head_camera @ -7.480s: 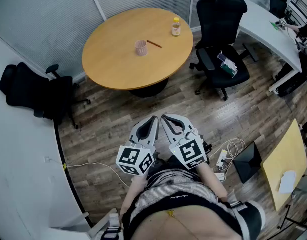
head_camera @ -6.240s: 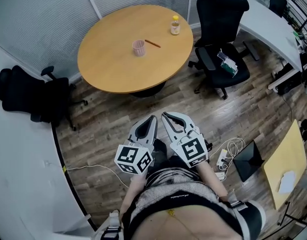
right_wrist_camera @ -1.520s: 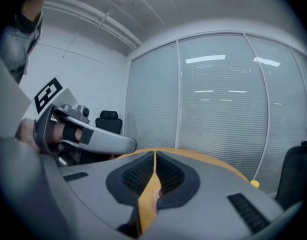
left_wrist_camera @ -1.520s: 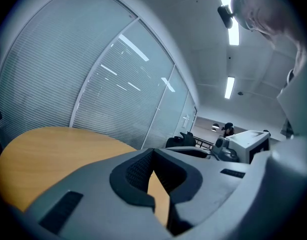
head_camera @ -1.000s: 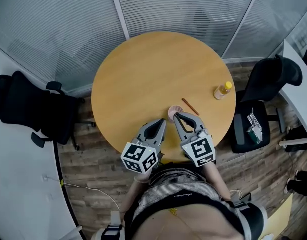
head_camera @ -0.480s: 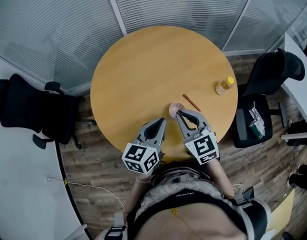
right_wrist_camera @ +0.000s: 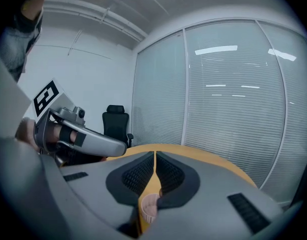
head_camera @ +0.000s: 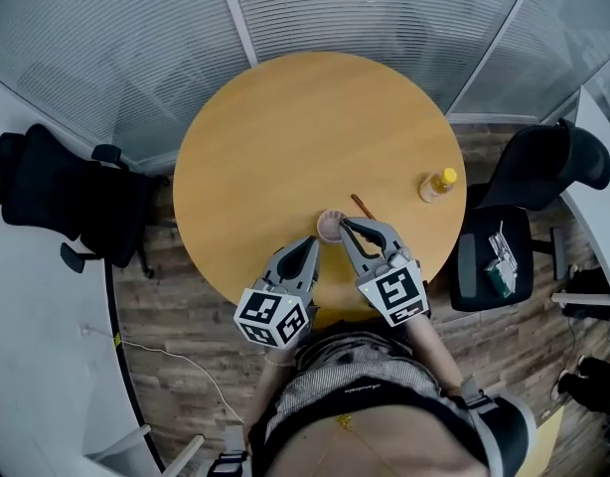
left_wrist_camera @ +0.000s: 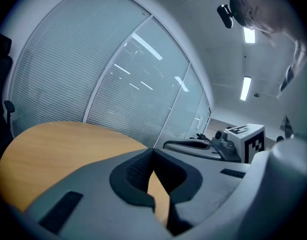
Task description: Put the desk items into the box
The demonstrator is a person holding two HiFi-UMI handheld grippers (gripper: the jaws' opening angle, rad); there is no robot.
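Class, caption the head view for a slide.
Shut right hand-held gripper beside pink cup on round table; left hand-held gripper alongside.

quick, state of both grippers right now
left gripper: closed, holding nothing
right gripper: closed, holding nothing; pink cup right by its tips, not gripped

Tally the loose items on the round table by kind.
pink cup: 1
thin brown stick, possibly a pencil: 1
yellow-capped bottle: 1
Total: 3
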